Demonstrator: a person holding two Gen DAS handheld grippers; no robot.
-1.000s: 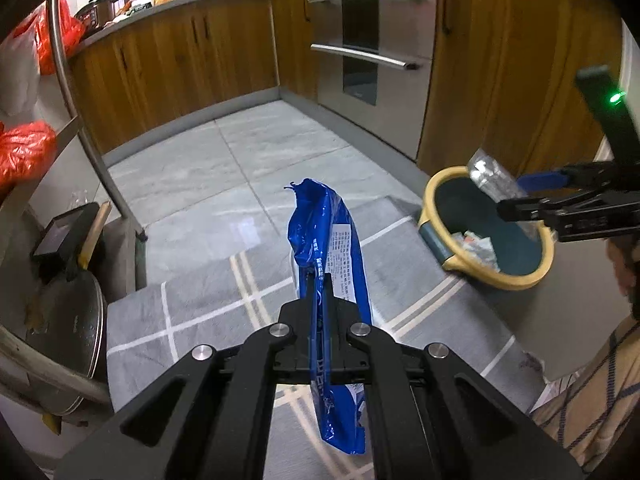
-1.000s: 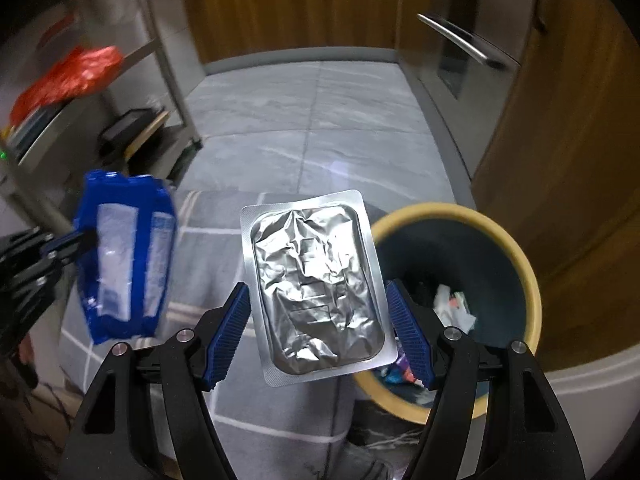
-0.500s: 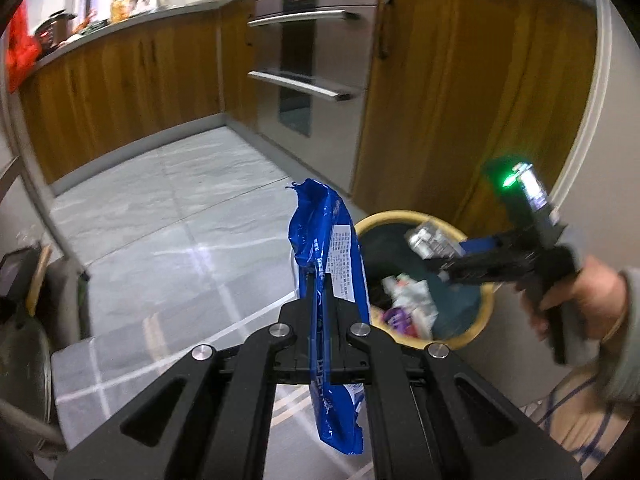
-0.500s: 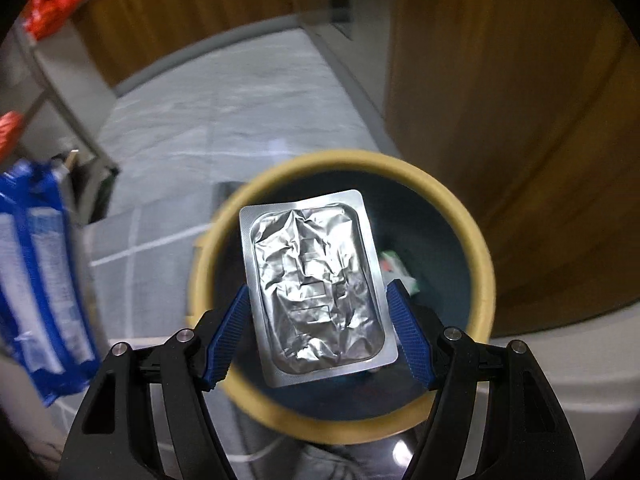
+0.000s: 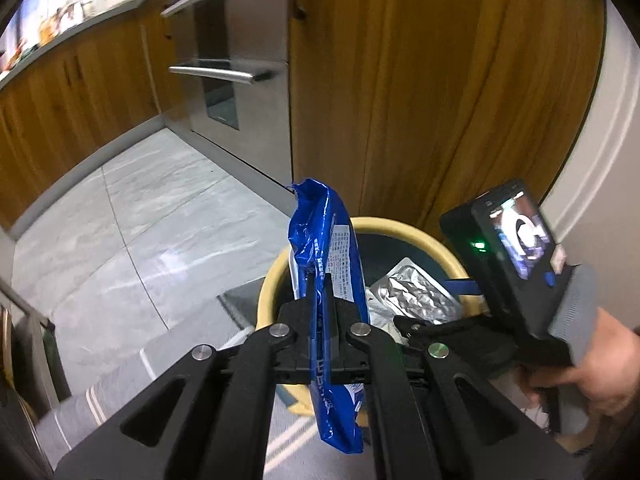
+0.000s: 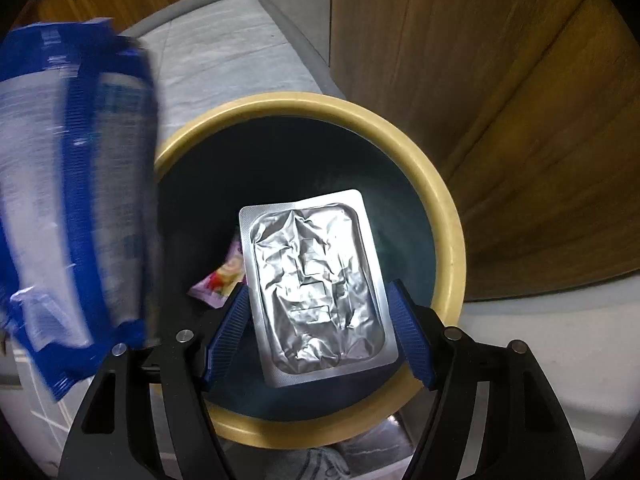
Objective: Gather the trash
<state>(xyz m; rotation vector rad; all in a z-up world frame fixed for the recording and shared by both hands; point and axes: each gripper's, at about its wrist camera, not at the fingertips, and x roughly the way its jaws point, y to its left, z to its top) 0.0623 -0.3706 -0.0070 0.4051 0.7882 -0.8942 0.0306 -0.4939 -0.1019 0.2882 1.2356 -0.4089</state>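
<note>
The left gripper [image 5: 320, 304] has its fingers pressed together on a blue wrapper [image 5: 332, 280], held upright at the near rim of the yellow-rimmed bin [image 6: 448, 216]. A white panel of small print runs down the wrapper, too small to read. The right gripper [image 6: 320, 320] holds a crumpled silver foil blister pack [image 6: 316, 284] by its two long edges between blue pads [image 6: 226, 328], directly over the bin's dark opening. A pink-and-white wrapper [image 6: 222, 278] lies inside the bin; its printing is illegible. A hand [image 5: 600, 372] grips the right gripper's handle.

Crinkled foil pack [image 6: 316, 284], glossy plastic wrapper [image 5: 332, 276]
</note>
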